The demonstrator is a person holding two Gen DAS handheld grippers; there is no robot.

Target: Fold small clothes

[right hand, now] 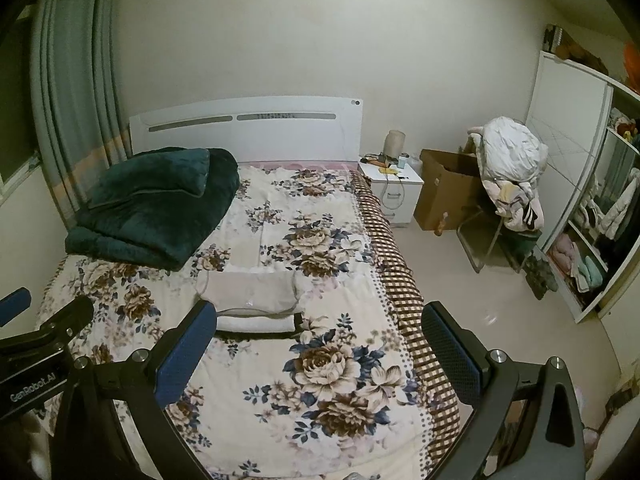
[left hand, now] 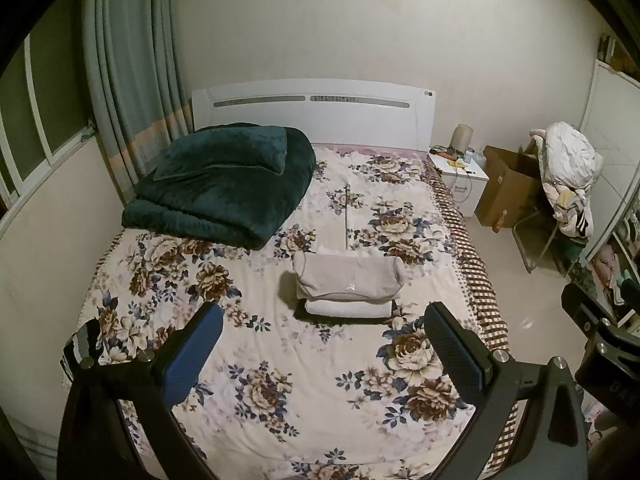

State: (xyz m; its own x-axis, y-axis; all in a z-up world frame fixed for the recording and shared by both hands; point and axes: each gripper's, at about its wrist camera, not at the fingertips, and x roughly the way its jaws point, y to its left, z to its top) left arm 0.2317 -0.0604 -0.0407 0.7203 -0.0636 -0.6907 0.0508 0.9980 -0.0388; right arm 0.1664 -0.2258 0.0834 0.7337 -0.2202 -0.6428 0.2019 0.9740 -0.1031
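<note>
A small stack of folded clothes lies in the middle of the floral bed (left hand: 280,360): a beige folded garment (left hand: 348,280) on top of a white folded one (left hand: 348,308). The stack also shows in the right wrist view (right hand: 250,292), with the white piece (right hand: 256,324) under it. My left gripper (left hand: 324,344) is open and empty, raised above the bed, short of the stack. My right gripper (right hand: 320,344) is open and empty, to the right of the stack and above the bed (right hand: 340,380). The left gripper (right hand: 36,320) shows at the right wrist view's left edge.
A folded dark green blanket (left hand: 220,188) lies at the head of the bed on the left. A white nightstand (left hand: 460,176), a cardboard box (left hand: 508,188), a chair piled with clothes (left hand: 568,172) and an open wardrobe (right hand: 592,208) stand to the right of the bed.
</note>
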